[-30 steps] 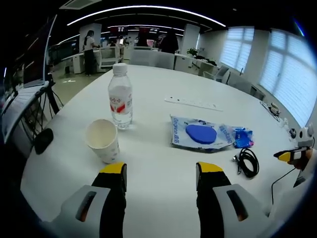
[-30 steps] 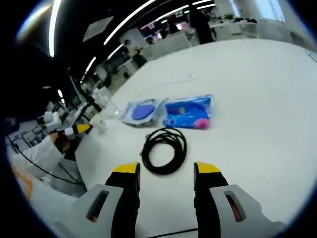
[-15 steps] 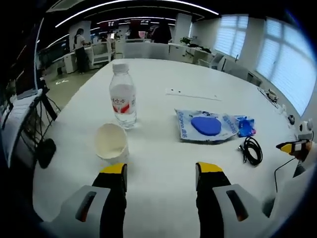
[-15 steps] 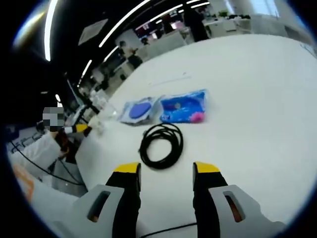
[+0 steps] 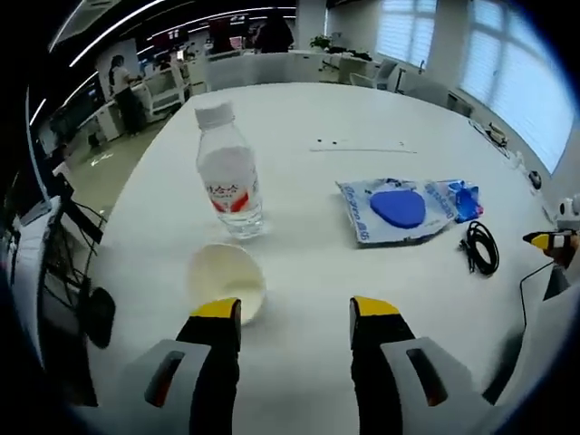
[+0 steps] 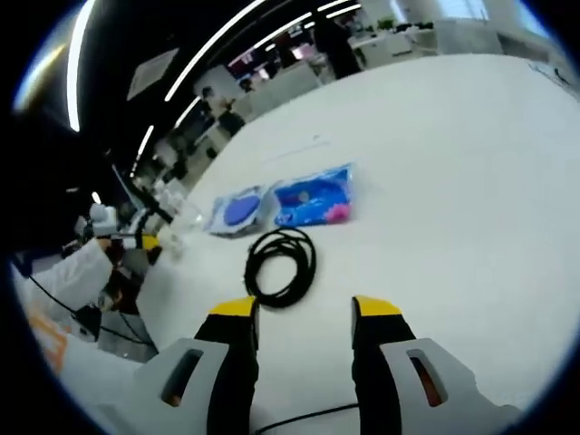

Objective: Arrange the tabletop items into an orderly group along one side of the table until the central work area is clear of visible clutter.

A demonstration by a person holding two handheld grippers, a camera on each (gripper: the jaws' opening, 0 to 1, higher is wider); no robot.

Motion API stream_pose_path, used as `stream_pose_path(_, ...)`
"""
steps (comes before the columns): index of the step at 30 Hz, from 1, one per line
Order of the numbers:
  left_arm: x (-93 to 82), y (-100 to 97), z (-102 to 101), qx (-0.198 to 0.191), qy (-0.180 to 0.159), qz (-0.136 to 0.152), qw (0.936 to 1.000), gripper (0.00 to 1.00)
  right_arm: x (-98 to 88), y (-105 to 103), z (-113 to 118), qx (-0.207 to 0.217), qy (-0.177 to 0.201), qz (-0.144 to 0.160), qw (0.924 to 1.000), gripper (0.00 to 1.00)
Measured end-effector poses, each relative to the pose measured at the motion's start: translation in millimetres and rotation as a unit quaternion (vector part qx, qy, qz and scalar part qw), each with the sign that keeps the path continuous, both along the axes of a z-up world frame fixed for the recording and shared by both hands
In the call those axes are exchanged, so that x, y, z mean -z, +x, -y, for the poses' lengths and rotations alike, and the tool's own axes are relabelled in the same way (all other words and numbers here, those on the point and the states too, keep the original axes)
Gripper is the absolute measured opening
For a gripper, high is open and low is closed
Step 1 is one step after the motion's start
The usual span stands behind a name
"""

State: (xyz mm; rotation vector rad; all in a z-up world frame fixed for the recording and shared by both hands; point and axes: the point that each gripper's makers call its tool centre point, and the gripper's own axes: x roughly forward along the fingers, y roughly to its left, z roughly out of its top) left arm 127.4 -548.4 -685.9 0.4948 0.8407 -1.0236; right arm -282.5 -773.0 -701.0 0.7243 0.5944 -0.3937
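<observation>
The left gripper (image 5: 294, 313) is held with its jaws apart and empty, low over the round white table (image 5: 299, 118). A white paper cup (image 5: 227, 283) stands just in front of its left jaw, perhaps touching it. Just beyond the cup stands a clear plastic water bottle with a white cap and red label (image 5: 227, 172). To the right lie a clear plastic packet with a blue disc inside (image 5: 396, 209), a blue wrapped packet (image 5: 461, 198) and a coiled black cable (image 5: 480, 248).

The right gripper (image 6: 297, 313) is also open and empty; the black cable (image 6: 280, 266) lies just ahead of its jaws, with the blue packet (image 6: 313, 197) and the disc packet (image 6: 237, 211) behind it. All items are still spread on the table and not yet grouped at one side.

The cup is light and looks empty, so it could be tipped or pushed into the bottle if the left jaw is advanced without the cup being centred. The loose cable could be dragged or uncoiled if only one loop is caught.

Compared with one second ago, the cup appears closer to the left jaw, and the cable closer to the right jaws; this is probably because the cameras were moved forward.
</observation>
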Motion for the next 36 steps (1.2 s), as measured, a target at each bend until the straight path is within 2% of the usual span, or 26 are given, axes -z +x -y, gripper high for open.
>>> stream_pose_path(4,8.9,7.7,3.6,0.006,0.011,-0.002,0.9999,0.41,5.4,-8.3,-0.3,0.012,0.009,-0.007,0.9999,0.37)
stream_pose_path(8,14.7,15.1,4.0,0.007,0.022,0.005,0.9997,0.32,7.1,-12.5,0.6,0.030,0.021,-0.006,0.9993,0.36)
stream_pose_path(10,15.7,19.2,3.0,0.000,0.019,0.010,0.9998,0.18,7.0,-15.2,2.8,0.031,0.011,-0.018,0.9993,0.34)
stream_pose_path(11,15.2,20.7,4.1,-0.004,0.010,0.011,0.9999,0.06,5.4,-15.1,3.7,0.031,0.007,-0.020,0.9993,0.33)
stream_pose_path(12,15.6,21.6,4.2,-0.012,0.002,0.006,0.9999,0.01,4.6,-15.0,4.9,0.033,0.006,-0.019,0.9993,0.33)
stream_pose_path(18,12.7,29.0,2.5,-0.021,-0.001,0.030,0.9993,0.00,3.2,-13.2,9.4,0.040,0.007,-0.017,0.9990,0.32)
stream_pose_path(22,-3.3,32.3,4.2,-0.016,-0.008,0.055,0.9984,0.00,2.9,-12.0,8.5,0.041,0.010,-0.013,0.9990,0.32)
stream_pose_path(26,-20.6,26.0,18.2,0.048,0.000,0.100,0.9938,0.00,5.3,-13.1,6.4,0.041,0.015,-0.016,0.9989,0.31)
stream_pose_path(27,-24.5,21.9,23.5,0.061,-0.006,0.104,0.9926,0.00,6.1,-13.8,6.3,0.042,0.015,-0.018,0.9989,0.30)
stream_pose_path(29,-31.9,10.9,37.1,0.078,-0.026,0.097,0.9918,0.00,6.5,-14.7,6.4,0.046,0.017,-0.016,0.9987,0.30)
stream_pose_path(34,-41.0,-1.7,67.4,0.144,-0.020,0.106,0.9837,0.00,6.5,-15.9,8.0,0.054,0.023,-0.011,0.9982,0.31)
stream_pose_path(36,-45.7,-0.5,82.2,0.150,-0.030,0.099,0.9833,0.00,6.4,-16.5,9.4,0.054,0.022,-0.010,0.9982,0.31)
